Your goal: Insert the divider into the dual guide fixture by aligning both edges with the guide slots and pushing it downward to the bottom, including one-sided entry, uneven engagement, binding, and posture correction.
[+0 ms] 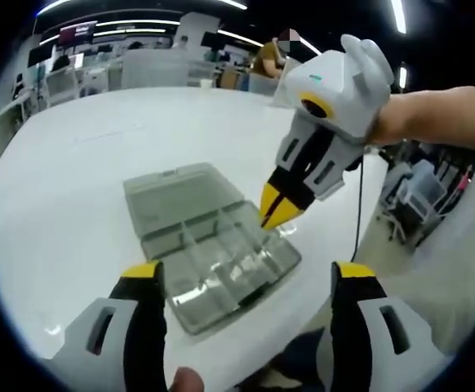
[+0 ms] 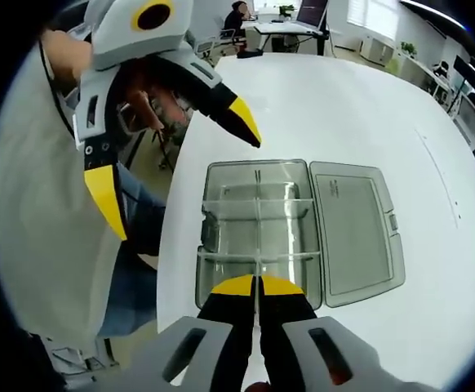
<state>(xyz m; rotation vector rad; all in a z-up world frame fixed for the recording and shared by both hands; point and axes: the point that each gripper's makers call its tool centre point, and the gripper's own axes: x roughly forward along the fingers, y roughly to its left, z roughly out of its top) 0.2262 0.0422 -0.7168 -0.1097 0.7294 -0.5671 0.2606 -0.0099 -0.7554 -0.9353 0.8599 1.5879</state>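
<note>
The right claw [image 2: 257,287], jaws narrowed onto the thin clear plastic divider [image 2: 258,245], holds it directly above the open clear compartment box [image 2: 221,175], its long axis running straight ahead. The left claw [image 1: 246,282] gapes wide, empty, nearby.

Big white table [image 1: 99,163], office desks [image 2: 290,28] behind, ceiling strip lights [image 1: 131,33].
</note>
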